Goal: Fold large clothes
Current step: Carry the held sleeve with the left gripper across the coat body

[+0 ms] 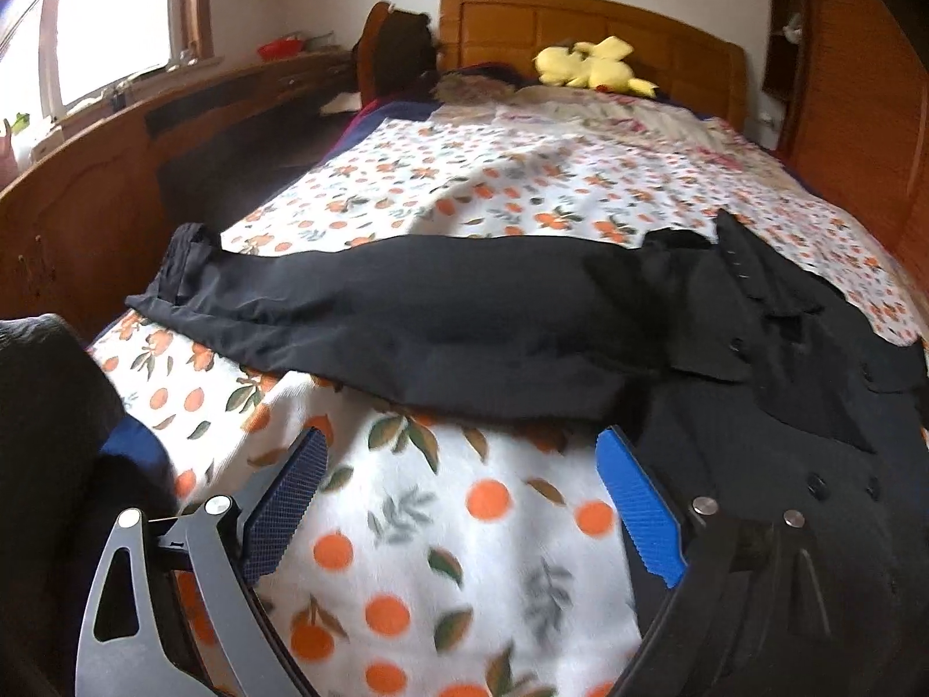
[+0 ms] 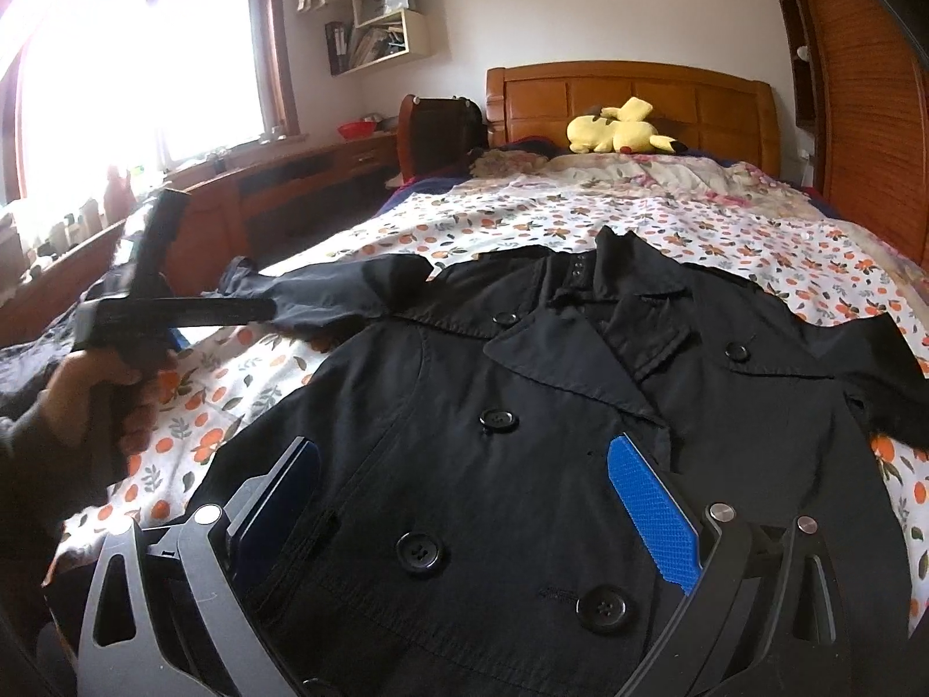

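A black double-breasted coat (image 2: 522,406) lies spread face up on the orange-print bedspread (image 2: 668,221), collar toward the headboard. Its left sleeve (image 1: 435,313) stretches sideways across the bed, cuff at the left. My left gripper (image 1: 461,441) is open over bare bedspread just short of that sleeve, its right finger beside the coat's body (image 1: 784,464). Nothing is between its blue pads. My right gripper (image 2: 464,447) is open above the coat's buttoned front, gripping nothing. A hand (image 2: 98,383) holding the left gripper shows at the left of the right wrist view.
A yellow plush toy (image 2: 621,128) and a rumpled floral quilt (image 2: 668,174) lie by the wooden headboard (image 2: 633,93). A wooden desk (image 1: 87,186) runs along the bed's left side under the window. A wooden wardrobe (image 1: 859,87) stands on the right.
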A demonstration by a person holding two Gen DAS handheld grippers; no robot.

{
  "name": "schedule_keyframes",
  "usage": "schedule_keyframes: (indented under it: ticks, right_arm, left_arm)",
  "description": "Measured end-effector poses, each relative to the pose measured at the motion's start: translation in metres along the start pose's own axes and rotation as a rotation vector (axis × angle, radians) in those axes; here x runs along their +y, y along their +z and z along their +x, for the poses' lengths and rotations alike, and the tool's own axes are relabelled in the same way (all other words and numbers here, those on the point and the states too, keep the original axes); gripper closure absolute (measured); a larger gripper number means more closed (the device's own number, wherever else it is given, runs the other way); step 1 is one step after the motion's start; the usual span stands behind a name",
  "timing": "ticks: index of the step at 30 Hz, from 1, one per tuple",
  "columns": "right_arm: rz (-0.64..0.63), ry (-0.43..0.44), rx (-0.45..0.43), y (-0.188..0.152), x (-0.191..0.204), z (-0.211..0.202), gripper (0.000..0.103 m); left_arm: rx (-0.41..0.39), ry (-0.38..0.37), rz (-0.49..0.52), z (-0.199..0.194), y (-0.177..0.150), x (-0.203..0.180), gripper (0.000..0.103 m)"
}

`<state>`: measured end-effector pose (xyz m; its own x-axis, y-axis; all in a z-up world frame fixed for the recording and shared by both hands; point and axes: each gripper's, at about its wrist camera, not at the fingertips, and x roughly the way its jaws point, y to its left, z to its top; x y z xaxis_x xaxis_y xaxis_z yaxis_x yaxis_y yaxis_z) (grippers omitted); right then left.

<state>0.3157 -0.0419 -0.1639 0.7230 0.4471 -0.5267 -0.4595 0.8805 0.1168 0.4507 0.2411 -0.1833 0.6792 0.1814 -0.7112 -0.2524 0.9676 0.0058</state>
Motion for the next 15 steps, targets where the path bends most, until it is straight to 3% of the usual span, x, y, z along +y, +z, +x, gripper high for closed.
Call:
schedule_keyframes:
  ticks: [3,11,14,15]
  right_arm:
    - [0.007,0.003,0.004,0.000,-0.001,0.001,0.007]
    - [0.014,0.005,0.003,0.000,-0.001,0.001,0.006]
    - [0.014,0.006,0.002,0.000,-0.001,0.001,0.007]
    - [0.013,0.005,0.003,0.000,-0.002,0.000,0.007]
  left_arm:
    - [0.031,0.007,-0.030,0.023,0.008,0.008,0.009]
    - [0.116,-0.003,-0.168,0.064,0.016,0.033,0.023]
    - [0.129,-0.012,-0.191,0.071,0.018,0.036,0.038]
    - [0.130,-0.017,-0.192,0.073,0.020,0.035,0.052]
